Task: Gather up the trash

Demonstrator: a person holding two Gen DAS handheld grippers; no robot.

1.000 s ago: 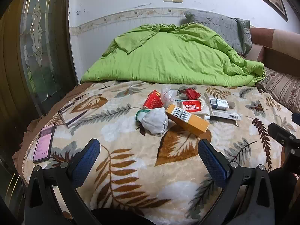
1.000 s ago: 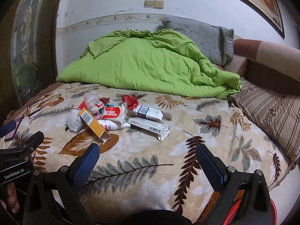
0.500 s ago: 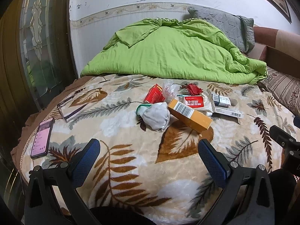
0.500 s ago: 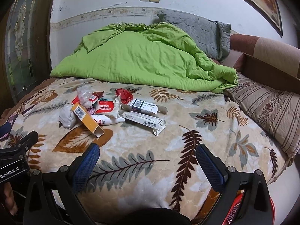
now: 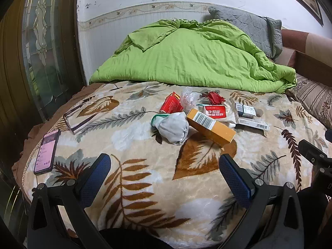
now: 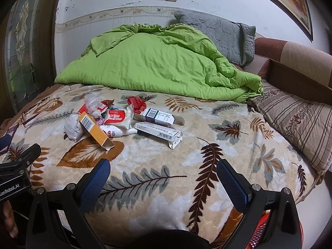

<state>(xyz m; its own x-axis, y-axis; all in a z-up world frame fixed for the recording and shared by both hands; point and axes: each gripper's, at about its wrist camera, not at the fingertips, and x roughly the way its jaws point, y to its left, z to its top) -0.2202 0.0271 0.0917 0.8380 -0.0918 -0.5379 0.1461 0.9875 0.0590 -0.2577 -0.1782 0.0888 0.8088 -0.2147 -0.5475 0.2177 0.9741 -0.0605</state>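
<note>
A pile of trash lies on the leaf-patterned blanket (image 5: pixel 145 176): an orange carton (image 5: pixel 211 127) (image 6: pixel 94 130), a grey crumpled wad (image 5: pixel 174 127) (image 6: pixel 72 129), a red box (image 5: pixel 171 103), a red-and-white packet (image 5: pixel 213 112) (image 6: pixel 116 116), a red wrapper (image 5: pixel 214 98) (image 6: pixel 136 103), a clear plastic bag (image 6: pixel 92 102), a dark-and-white box (image 6: pixel 158 117) and a long white barcode carton (image 6: pixel 159 132). My left gripper (image 5: pixel 164 172) is open and empty, near the front of the bed. My right gripper (image 6: pixel 162 175) is open and empty, short of the pile.
A phone (image 5: pixel 46 152) and glasses (image 5: pixel 77 117) lie on the blanket's left side. A green duvet (image 5: pixel 186 62) and grey pillow (image 6: pixel 217 35) fill the back. A striped cushion (image 6: pixel 294 120) lies right. A red basket (image 6: pixel 259 234) shows below the bed edge.
Both grippers have moved forward and tilted down toward the bed; the trash pile sits lower and larger in both views. Nothing was grasped.
</note>
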